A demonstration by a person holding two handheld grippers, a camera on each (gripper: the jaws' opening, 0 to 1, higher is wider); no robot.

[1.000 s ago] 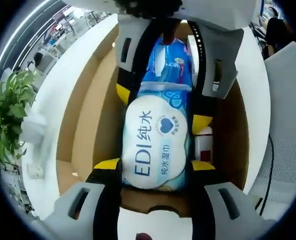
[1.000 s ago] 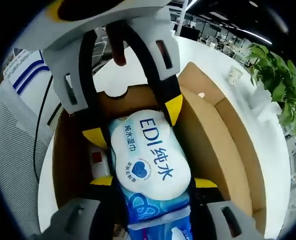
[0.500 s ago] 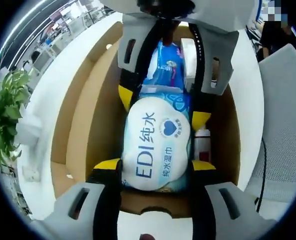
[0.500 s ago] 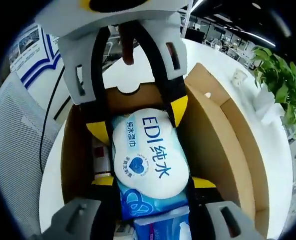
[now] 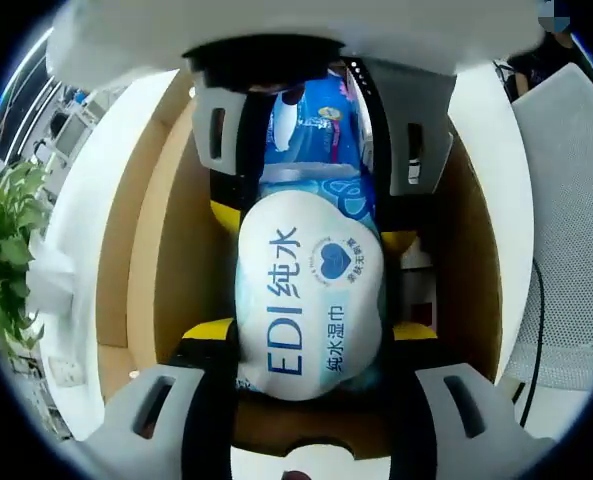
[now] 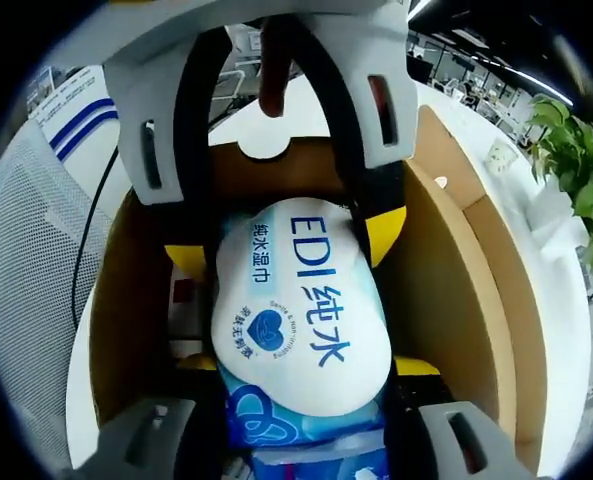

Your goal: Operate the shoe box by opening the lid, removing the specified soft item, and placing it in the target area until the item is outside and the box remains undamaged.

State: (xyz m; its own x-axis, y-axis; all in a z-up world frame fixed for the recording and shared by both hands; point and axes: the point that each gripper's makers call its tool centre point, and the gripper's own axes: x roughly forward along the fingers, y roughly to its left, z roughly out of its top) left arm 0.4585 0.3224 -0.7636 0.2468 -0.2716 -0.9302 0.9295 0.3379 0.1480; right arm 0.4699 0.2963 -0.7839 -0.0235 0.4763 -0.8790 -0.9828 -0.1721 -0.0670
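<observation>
A blue and white wet-wipes pack [image 5: 306, 300] [image 6: 296, 310] with "EDI" on its white flap lies lengthwise inside the open cardboard shoe box [image 5: 146, 230] [image 6: 446, 260]. My left gripper [image 5: 311, 335] is shut on one end of the pack, its yellow-tipped jaws pressing on both sides. My right gripper [image 6: 306, 365] is shut on the other end. In the left gripper view the right gripper [image 5: 306, 225] comes down from the top. In the right gripper view the left gripper [image 6: 286, 240] does the same. A darker blue packet [image 5: 316, 120] sits at the pack's far end.
A small white and red item [image 5: 416, 290] [image 6: 181, 300] lies in the box beside the pack. The box stands on a white table [image 5: 86, 200]. A green plant [image 5: 6, 250] [image 6: 576, 170] is on one side, a grey mesh chair [image 5: 576, 250] [image 6: 26, 280] on the other.
Both grippers have drawn closer to each other along the pack. The pack and the opposite gripper look larger and nearer in each view. Both grips hold.
</observation>
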